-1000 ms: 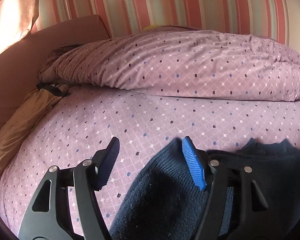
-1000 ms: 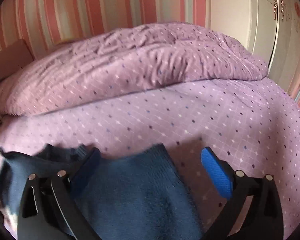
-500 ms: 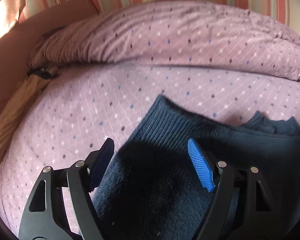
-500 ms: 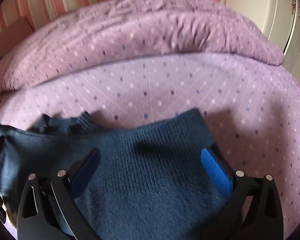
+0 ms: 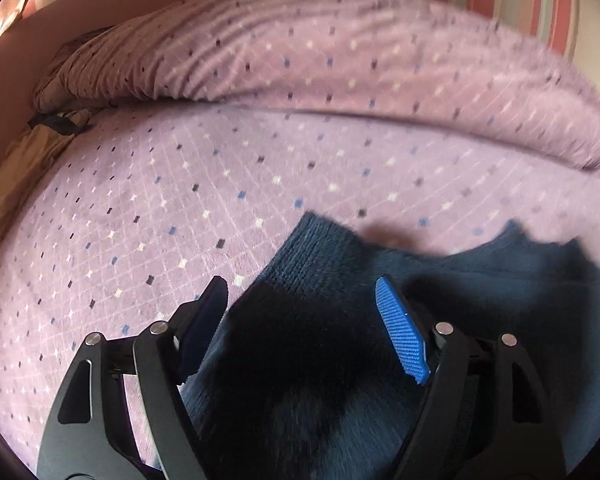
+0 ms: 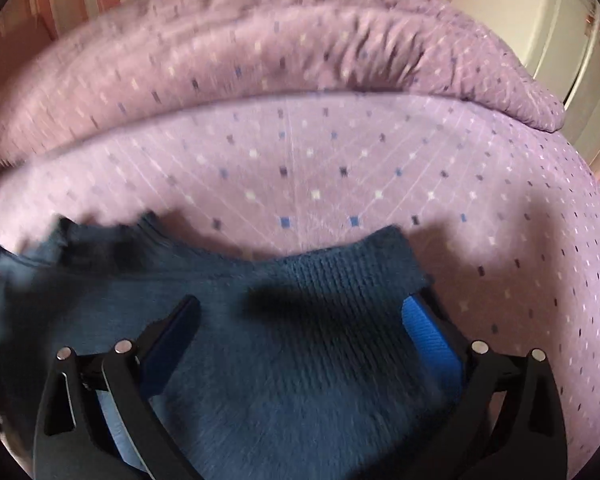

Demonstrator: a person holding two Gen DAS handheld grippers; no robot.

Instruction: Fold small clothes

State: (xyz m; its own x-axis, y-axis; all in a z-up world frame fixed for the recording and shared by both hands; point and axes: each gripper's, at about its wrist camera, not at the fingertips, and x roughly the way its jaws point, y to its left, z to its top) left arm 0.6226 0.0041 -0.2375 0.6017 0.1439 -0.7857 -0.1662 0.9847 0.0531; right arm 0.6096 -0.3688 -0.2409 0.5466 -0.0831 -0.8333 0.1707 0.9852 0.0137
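Observation:
A dark navy knitted sweater lies on the purple patterned bedsheet. My left gripper is open, its jaws wide apart above the sweater's left ribbed end. The same sweater shows in the right wrist view, its ribbed right end toward the far side. My right gripper is open, its blue pads on either side of the knit, low over it. The collar area is blurred at the left.
A rolled purple duvet lies across the far side of the bed, also in the right wrist view. A brown cloth sits at the bed's left edge by the headboard. A white wardrobe stands at the right.
Both grippers have pulled back toward me and tilted down over the sweater. More of the sweater's ribbed ends now shows beyond the open jaws. Both jaws stay open.

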